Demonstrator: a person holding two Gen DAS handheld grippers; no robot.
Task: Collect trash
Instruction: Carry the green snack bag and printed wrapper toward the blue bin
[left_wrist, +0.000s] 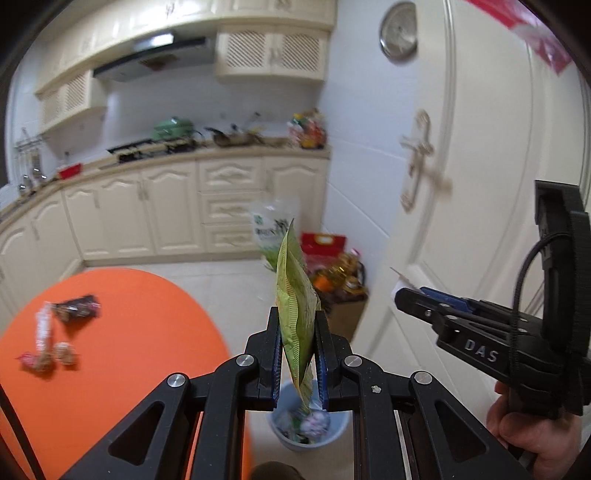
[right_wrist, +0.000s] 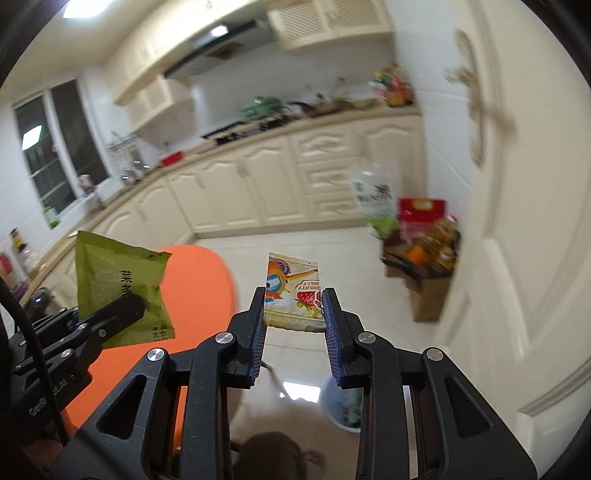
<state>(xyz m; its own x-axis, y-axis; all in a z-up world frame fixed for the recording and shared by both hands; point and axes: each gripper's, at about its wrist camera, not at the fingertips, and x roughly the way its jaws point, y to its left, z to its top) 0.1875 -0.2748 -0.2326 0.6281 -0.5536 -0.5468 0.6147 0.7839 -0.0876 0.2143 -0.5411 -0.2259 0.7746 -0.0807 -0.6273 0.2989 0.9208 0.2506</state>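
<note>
Left wrist view: the left gripper (left_wrist: 297, 325) is clamped on a green wrapper (left_wrist: 295, 299), pinched edge-on between the two blue-lined fingers so it sticks up past the tips and also hangs a bit below them. Right under the jaws, down on the tiled floor, there's a pale blue trash bin (left_wrist: 308, 424) already holding some crumpled wrappers. The gripper points downward over it. Off to the left is an orange table (left_wrist: 122, 350) with a few bits of trash still lying on it: a dark wrapper (left_wrist: 77, 307) and some reddish-white wrappers (left_wrist: 44, 343), well apart from the tongs. On the right side the right gripper (left_wrist: 400, 290) pokes in sideways, held in a hand (left_wrist: 532, 424) at the bottom corner, with a sliver of white packet at its tip.

Right wrist view: the right gripper (right_wrist: 293, 308) is closed on a cartoon snack packet (right_wrist: 291, 295) with a strawberry print, held flat across the gap with each side edge pressed by a pad. It also tilts downward; the trash bin (right_wrist: 341, 402) sits low and a bit right, partly hidden behind the right finger. At the left the left gripper (right_wrist: 135, 306) shows from the side, gripping the green wrapper (right_wrist: 118, 284), which faces the camera flat here, in front of the orange table (right_wrist: 199, 284).
</note>
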